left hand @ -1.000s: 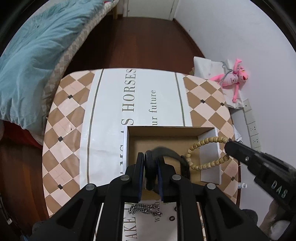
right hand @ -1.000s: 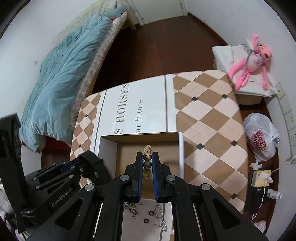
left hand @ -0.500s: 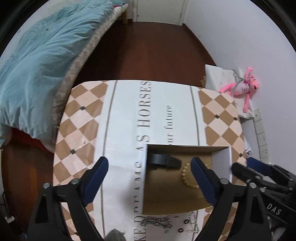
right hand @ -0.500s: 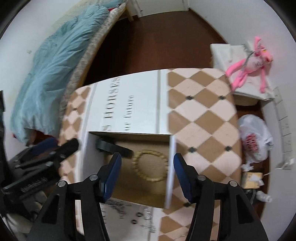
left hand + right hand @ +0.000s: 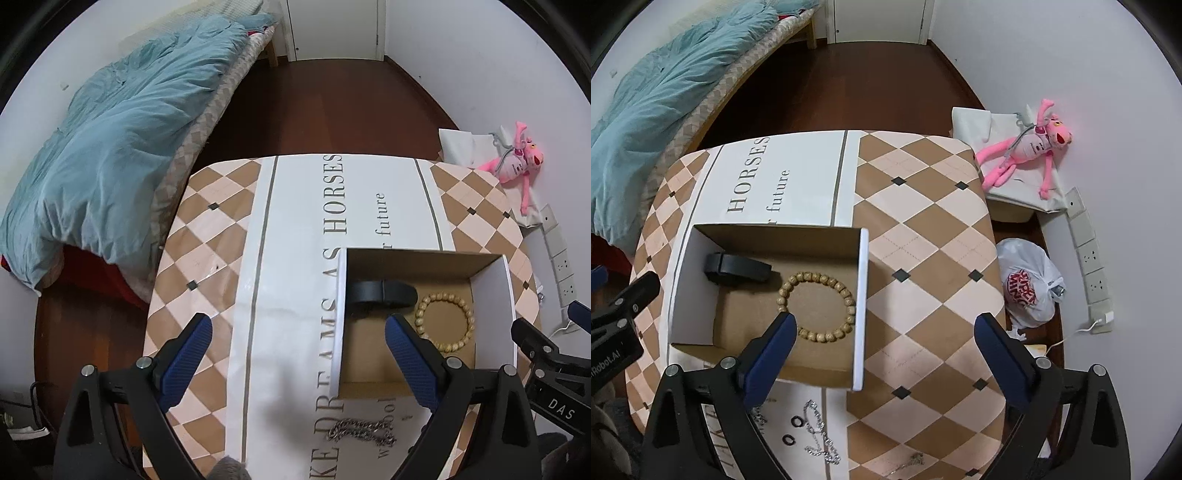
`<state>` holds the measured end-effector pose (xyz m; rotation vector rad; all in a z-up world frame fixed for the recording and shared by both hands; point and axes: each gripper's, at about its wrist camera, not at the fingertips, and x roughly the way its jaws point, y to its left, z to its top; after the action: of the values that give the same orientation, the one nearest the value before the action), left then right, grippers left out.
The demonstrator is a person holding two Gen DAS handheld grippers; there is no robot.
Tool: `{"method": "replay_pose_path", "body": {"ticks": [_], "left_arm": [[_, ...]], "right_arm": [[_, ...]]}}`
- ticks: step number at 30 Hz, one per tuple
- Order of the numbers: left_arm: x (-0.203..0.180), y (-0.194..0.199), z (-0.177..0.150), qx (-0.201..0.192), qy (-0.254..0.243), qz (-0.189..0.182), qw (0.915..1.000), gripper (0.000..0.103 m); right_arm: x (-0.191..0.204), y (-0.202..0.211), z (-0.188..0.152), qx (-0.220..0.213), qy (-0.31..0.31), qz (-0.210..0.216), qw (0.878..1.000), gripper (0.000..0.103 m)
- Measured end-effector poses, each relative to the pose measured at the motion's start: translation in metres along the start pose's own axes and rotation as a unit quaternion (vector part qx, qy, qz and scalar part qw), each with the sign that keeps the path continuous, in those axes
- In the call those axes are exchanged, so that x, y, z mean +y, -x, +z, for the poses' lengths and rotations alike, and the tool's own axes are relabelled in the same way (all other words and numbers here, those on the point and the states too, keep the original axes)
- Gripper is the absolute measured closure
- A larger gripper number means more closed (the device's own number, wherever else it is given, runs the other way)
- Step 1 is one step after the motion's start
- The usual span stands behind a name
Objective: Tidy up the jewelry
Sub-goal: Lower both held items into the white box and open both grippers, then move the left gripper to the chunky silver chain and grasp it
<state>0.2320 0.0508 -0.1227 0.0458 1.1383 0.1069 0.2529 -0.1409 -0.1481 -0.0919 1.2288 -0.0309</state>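
Black grippers [image 5: 297, 339] — blue ribbed pads [image 5: 408, 363]

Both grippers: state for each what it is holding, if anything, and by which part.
Nothing held. Left gripper is open and empty; right gripper is opening, empty. The bead bracelet and black band lie in the box.

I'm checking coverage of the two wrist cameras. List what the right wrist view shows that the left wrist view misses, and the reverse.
Only the right wrist view shows the white plastic bag on the floor, two small black rings and a thin silver chain on the table. Only the left wrist view shows the chunky silver chain whole. Both show the cardboard box, the wooden bead bracelet and black band inside it, the pink plush toy and the blue duvet.
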Motion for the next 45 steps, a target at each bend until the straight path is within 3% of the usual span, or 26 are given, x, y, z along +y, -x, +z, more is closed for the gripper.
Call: {"method": "replay_pose_path", "body": {"ticks": [12, 25, 29, 35, 40, 45], "left_arm": [[0.01, 0.057, -0.018, -0.051, 0.003, 0.01, 0.9987, 0.007], [0.022, 0.118, -0.051, -0.079, 0.013, 0.004, 0.9968, 0.007], [0.026, 0.127, -0.064, -0.088, 0.022, 0.021, 0.9957, 0.007], [0.027, 0.103, -0.093, -0.068, 0.03, 0.042, 0.9964, 0.007], [0.025, 0.065, -0.121, -0.01, 0.028, 0.05, 0.9983, 0.007], [0.017, 0.043, -0.141, 0.024, 0.02, 0.059, 0.9978, 0.007]], "right_arm": [[0.004, 0.053, -0.025, -0.044, -0.01, 0.005, 0.999, 0.005], [0.003, 0.128, -0.061, -0.103, -0.021, 0.022, 0.994, 0.005], [0.0, 0.138, -0.076, -0.104, -0.034, 0.038, 0.993, 0.005], [-0.021, 0.11, -0.107, -0.059, -0.074, 0.042, 0.995, 0.005], [-0.043, 0.055, -0.142, 0.015, -0.113, 0.045, 0.992, 0.005], [-0.065, 0.01, -0.174, 0.066, -0.148, 0.038, 0.986, 0.005]]}}
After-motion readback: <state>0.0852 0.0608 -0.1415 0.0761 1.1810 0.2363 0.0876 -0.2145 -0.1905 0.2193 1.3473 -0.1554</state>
